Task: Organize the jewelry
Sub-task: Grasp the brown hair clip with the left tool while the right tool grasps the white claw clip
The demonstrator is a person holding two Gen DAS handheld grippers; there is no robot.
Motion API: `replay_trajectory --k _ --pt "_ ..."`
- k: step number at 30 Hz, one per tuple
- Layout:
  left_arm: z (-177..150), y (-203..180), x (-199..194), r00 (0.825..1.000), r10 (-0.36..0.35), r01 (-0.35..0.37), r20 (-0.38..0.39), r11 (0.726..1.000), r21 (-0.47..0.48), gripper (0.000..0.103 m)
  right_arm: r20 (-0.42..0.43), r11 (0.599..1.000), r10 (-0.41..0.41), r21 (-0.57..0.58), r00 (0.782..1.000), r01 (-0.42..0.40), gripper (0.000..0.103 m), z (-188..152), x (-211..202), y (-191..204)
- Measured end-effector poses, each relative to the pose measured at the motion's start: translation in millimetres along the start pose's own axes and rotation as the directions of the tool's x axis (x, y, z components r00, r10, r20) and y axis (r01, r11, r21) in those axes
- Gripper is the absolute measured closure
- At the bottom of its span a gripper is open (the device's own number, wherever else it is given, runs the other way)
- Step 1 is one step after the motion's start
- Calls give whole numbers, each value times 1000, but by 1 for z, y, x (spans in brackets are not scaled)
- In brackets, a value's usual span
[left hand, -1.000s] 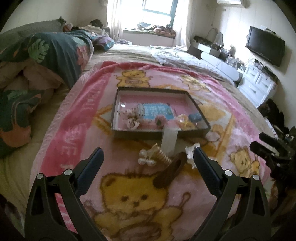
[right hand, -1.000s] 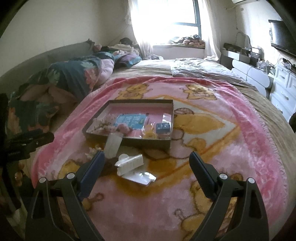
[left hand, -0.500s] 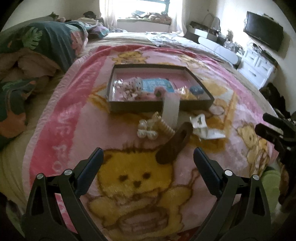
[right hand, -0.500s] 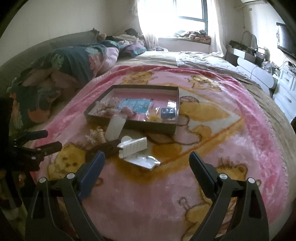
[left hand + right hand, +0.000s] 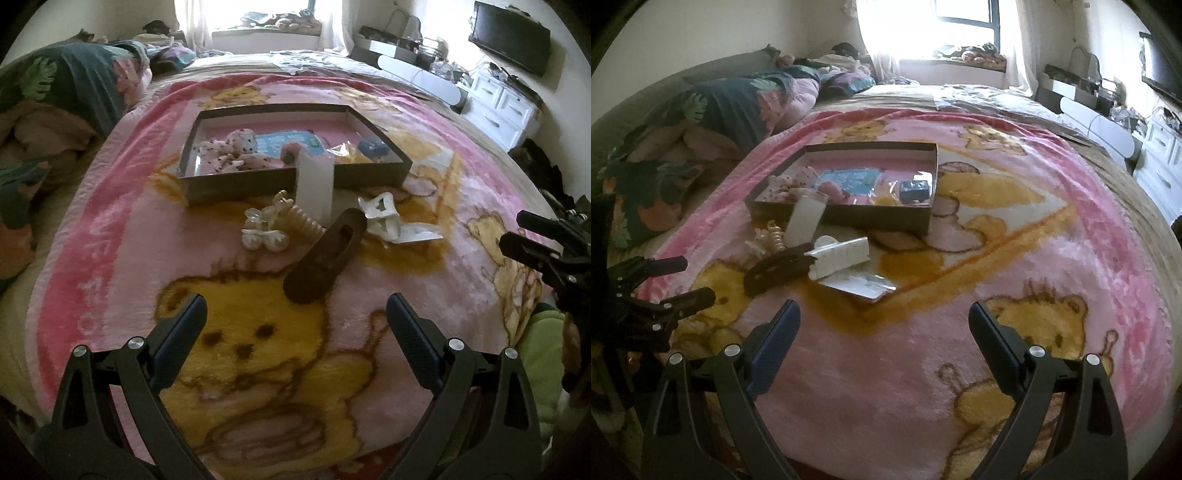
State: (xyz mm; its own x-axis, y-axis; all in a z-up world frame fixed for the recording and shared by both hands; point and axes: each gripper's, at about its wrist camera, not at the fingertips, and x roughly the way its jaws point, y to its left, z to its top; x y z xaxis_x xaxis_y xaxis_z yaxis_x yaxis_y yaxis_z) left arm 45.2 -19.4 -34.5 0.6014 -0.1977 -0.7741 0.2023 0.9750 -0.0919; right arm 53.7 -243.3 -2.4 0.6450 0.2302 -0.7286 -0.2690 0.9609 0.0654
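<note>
Centrally, a shallow dark-walled tray (image 5: 258,182) rests on a pink bear-print blanket (image 5: 122,229) spread over a bed. Inside the tray lie a pale dotted fabric piece (image 5: 229,151) at its left, a blue card (image 5: 284,142) at its middle, a small pink item (image 5: 290,151) and a small dark blue box (image 5: 915,190) toward its right. A translucent white strip (image 5: 314,186) leans over the tray's near wall. Just in front of the tray — on the blanket — sit a cream pearl-trimmed hair claw (image 5: 271,225), a long brown hair clip (image 5: 327,256) lying aslant, a white hair clip (image 5: 842,256) touching the brown clip's far end, and a clear plastic packet (image 5: 862,284) partly beneath the white clip.

Left gripper (image 5: 295,314): jaws spread wide and empty, held above the blanket's yellow bear, with the brown hair clip just beyond its fingertips. Right gripper (image 5: 884,319): jaws likewise spread wide and empty, held above bare blanket near the plastic packet. Each gripper appears at the edge of the other's view — the two stand well apart.
</note>
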Motion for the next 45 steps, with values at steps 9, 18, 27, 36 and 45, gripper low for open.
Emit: replay_trajectory --k 9,18,27,36,45 --pt "3 -4 28 999 -21 22 -32 1000 16 16 -23 1000 19 5 1000 -19 11 9 16 -5" --pt "12 -13 59 997 -24 29 -74 997 69 38 -86 997 77 15 993 -76 11 30 48 -10" --pt "19 -21 81 995 -14 23 -100 995 98 53 -157 990 141 -4 977 -143 11 47 82 -1" --pt "20 -14 79 994 -57 64 -95 995 77 71 -213 979 189 -31 959 -200 11 52 107 13" --pt "16 -3 65 989 -118 119 -93 993 10 73 -267 963 260 1 928 -270 11 54 138 16"
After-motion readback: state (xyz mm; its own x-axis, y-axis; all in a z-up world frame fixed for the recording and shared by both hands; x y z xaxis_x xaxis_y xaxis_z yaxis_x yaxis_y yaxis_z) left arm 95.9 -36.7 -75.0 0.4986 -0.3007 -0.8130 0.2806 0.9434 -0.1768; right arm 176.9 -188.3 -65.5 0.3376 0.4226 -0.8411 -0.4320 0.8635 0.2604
